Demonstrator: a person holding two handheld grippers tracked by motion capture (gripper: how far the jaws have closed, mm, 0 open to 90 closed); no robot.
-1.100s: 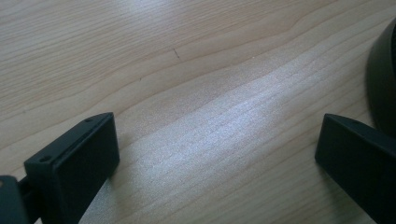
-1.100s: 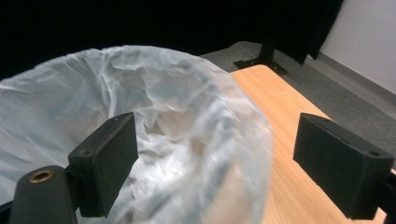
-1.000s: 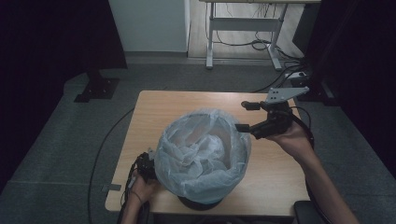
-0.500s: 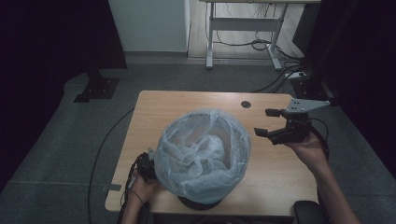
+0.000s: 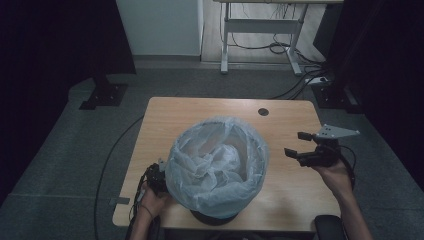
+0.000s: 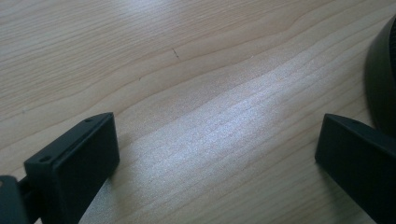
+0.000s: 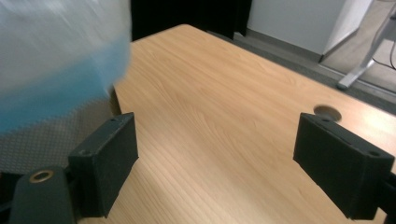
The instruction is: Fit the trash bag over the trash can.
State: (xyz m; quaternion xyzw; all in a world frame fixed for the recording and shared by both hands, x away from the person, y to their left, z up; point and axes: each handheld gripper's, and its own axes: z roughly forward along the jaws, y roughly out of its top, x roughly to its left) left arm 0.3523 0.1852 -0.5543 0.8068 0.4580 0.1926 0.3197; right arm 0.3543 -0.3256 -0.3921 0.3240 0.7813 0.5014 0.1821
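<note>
Bin bag [image 5: 216, 162] just left of open, empty right claw [image 5: 298, 144].

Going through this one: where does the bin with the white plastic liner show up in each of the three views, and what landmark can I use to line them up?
High view: the lined bin stands at the table's near middle, between the two tongs.
Left gripper view: a dark curved edge at the far right, probably its base.
Right gripper view: the liner and mesh wall fill the upper left, blurred.
Shared landmark: the light wooden tabletop; its round cable hole also appears in the right gripper view.
</note>
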